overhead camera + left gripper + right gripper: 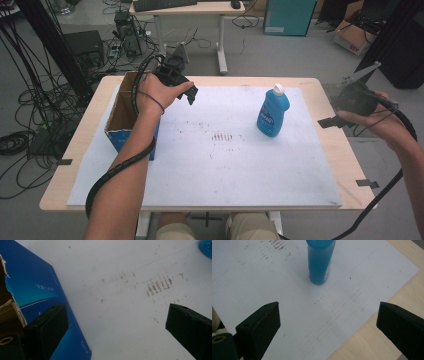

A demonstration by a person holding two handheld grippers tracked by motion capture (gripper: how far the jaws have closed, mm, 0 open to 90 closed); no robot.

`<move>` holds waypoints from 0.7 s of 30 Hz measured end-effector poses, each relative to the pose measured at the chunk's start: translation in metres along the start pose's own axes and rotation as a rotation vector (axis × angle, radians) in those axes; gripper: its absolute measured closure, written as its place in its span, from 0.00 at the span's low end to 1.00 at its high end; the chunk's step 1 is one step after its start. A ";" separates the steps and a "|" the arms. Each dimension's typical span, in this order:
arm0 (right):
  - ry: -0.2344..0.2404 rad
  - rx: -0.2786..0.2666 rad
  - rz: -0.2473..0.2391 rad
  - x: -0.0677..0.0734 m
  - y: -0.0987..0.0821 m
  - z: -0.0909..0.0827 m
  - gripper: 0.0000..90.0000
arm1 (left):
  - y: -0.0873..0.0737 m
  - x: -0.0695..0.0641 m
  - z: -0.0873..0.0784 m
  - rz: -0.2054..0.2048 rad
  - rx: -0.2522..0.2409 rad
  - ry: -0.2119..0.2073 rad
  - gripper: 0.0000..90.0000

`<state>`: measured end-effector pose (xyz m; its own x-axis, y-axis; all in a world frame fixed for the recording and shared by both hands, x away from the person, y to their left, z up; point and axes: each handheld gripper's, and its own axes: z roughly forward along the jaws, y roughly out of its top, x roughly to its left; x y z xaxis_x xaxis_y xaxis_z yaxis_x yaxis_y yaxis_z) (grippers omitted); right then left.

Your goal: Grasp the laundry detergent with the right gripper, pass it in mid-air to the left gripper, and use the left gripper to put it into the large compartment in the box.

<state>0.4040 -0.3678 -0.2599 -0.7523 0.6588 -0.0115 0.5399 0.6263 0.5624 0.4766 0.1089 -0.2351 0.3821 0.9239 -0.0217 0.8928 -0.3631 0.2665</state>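
High view: blue bottle (273, 113) upright, white cap, on white sheet (215, 165).

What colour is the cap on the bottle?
White, on a blue bottle; the cap shows best in the high view.

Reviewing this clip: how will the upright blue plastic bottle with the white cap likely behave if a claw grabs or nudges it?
The blue plastic bottle with the white cap stands tall on a narrow base, so a push high up would probably tip it. Its smooth, rounded sides may slip between the open right claw jaws. The thin-looking plastic would likely flex under a hard squeeze. How full it is cannot be told.
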 end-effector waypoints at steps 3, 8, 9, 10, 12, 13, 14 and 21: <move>0.001 -0.019 0.011 0.002 -0.006 0.006 0.05 | 0.000 0.000 0.000 0.000 -0.001 0.003 0.06; 0.000 -0.053 0.031 0.004 -0.013 0.016 0.05 | 0.000 0.000 0.000 0.003 -0.001 0.004 0.06; 0.004 -0.057 0.036 0.004 -0.014 0.018 0.05 | 0.000 -0.001 0.000 0.003 -0.001 0.005 0.06; 0.005 -0.064 0.040 0.004 -0.016 0.021 0.04 | 0.000 -0.001 0.000 0.005 0.000 0.005 0.06; 0.004 -0.074 0.048 0.005 -0.018 0.025 0.04 | 0.000 -0.001 0.001 0.004 0.001 0.006 0.06; 0.005 -0.079 0.051 0.005 -0.020 0.027 0.04 | 0.000 -0.001 0.001 0.004 0.001 0.006 0.06; 0.006 -0.082 0.053 0.005 -0.021 0.029 0.04 | 0.001 -0.001 0.001 0.004 0.005 0.005 0.06; -0.005 -0.114 0.064 0.007 -0.024 0.040 0.04 | 0.002 -0.002 0.004 0.005 0.007 0.008 0.06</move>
<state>0.4008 -0.3620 -0.3067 -0.7158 0.6979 0.0238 0.5399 0.5315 0.6527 0.4784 0.1055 -0.2382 0.3850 0.9228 -0.0123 0.8924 -0.3688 0.2600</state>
